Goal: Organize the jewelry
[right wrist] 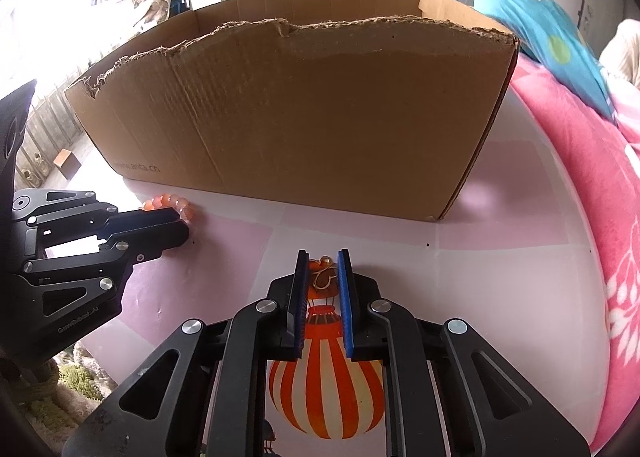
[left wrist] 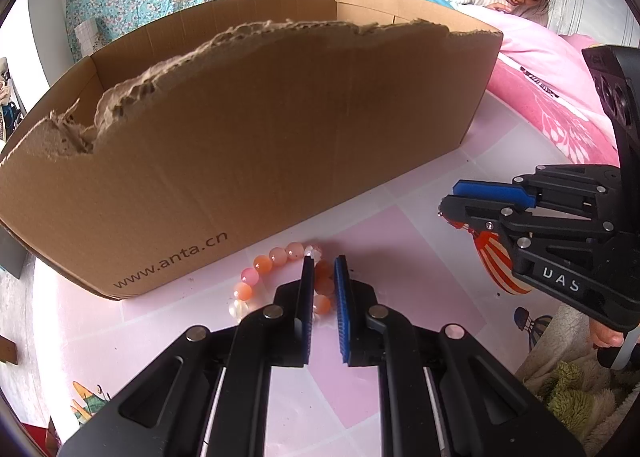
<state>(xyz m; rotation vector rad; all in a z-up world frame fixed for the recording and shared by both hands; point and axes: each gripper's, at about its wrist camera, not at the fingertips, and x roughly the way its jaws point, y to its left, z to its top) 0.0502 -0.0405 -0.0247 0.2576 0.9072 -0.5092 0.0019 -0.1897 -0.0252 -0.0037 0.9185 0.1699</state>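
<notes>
Sorting stands near its start, by my reading: both pieces I can see lie on the table (right wrist: pixel 500 217), outside the box (left wrist: pixel 280 145), whose inside is hidden from both cameras.

Item 1: bracelet (left wrist: pixel 256 269), orange and pink beads, on the table just in front of the box's near wall. My left gripper (left wrist: pixel 324 285) is down over it, fingers (left wrist: pixel 307 297) parted by a narrow gap, straddling the right part of the loop; beads show between the pads. I cannot tell whether the pads touch the beads.

Item 2: small gold piece (right wrist: pixel 324 275), thin wire loops, lying on the balloon print (right wrist: pixel 324 385). My right gripper (right wrist: pixel 323 281) brackets it, fingers (right wrist: pixel 345 289) slightly apart on either side, not yet pinching as far as I can judge.

Left to do: grip both, lift, place in the box.
</notes>
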